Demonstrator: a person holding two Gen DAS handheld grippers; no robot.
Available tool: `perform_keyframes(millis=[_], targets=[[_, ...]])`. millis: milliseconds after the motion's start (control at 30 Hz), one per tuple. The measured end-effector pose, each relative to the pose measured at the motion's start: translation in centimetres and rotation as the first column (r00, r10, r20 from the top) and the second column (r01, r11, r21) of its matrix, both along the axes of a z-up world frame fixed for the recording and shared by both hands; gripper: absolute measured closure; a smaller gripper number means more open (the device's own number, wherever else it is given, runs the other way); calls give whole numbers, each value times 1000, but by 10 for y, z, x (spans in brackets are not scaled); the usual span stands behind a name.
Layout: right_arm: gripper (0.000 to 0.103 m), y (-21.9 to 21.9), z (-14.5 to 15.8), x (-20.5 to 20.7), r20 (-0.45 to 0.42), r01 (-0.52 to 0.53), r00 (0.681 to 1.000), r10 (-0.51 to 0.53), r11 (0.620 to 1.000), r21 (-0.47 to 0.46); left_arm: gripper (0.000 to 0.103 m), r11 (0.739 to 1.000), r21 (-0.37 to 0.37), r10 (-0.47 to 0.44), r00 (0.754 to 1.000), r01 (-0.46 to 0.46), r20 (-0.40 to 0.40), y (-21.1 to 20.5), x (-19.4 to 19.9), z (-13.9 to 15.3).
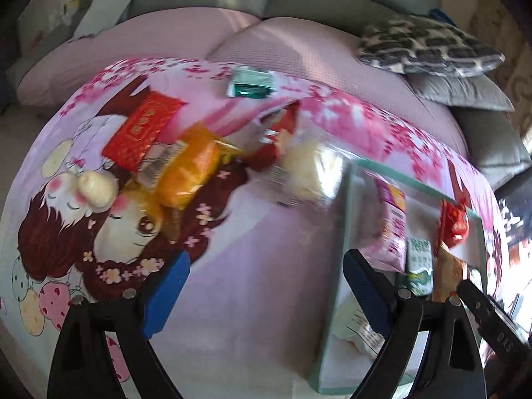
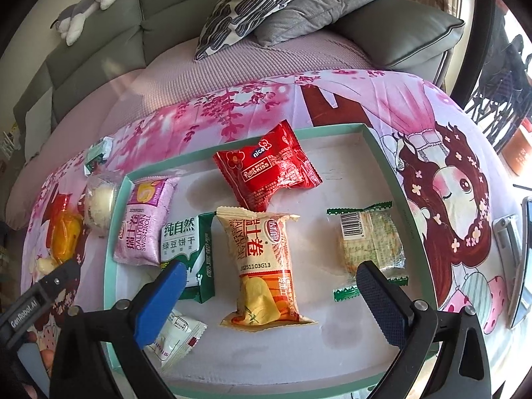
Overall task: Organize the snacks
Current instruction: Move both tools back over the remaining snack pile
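My right gripper stands open above a mint-rimmed tray. In the tray lie a red packet, a pink Swiss roll packet, a green biscuit packet, a beige Swiss roll packet, a clear packet with green ends and a white packet. My left gripper is open over bare blanket left of the tray, holding nothing. Beyond it lie a flat red packet, an orange packet, a clear-wrapped bun and a teal packet.
Everything rests on a pink cartoon blanket over a grey sofa. Patterned and grey cushions lie behind the tray. A plush toy sits on the sofa back. A phone lies at the far right.
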State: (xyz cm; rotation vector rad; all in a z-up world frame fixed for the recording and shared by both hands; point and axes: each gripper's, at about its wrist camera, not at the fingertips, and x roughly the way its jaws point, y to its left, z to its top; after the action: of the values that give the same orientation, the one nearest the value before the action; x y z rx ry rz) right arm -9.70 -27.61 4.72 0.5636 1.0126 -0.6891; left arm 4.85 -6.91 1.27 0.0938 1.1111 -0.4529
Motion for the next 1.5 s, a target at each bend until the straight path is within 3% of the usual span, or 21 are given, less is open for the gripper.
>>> perform_keyframes(millis=[333, 667, 867, 1067, 1300, 1500], targets=[[0, 23, 5, 18, 17, -85, 996, 85, 996, -24, 10, 982, -15, 190, 982, -190, -21, 57, 35, 0], [0, 50, 10, 39, 67, -176, 982, 178, 984, -35, 10, 952, -6, 306, 952, -306, -7, 98, 59, -1], [0, 65, 12, 48, 115, -220, 968, 225, 974, -55, 10, 944, -24, 331, 944, -330, 14, 108, 65, 2], [0, 74, 9, 58, 145, -241, 959, 245, 970, -45, 9, 952, -78, 300, 953, -295, 53, 108, 68, 9], [0, 91, 12, 73, 180, -279, 941, 288, 957, -75, 9, 937, -200, 302, 951, -286, 57, 119, 78, 21], [0, 101, 6, 86, 181, -300, 935, 304, 953, -54, 9, 936, -191, 309, 950, -295, 48, 127, 92, 21]])
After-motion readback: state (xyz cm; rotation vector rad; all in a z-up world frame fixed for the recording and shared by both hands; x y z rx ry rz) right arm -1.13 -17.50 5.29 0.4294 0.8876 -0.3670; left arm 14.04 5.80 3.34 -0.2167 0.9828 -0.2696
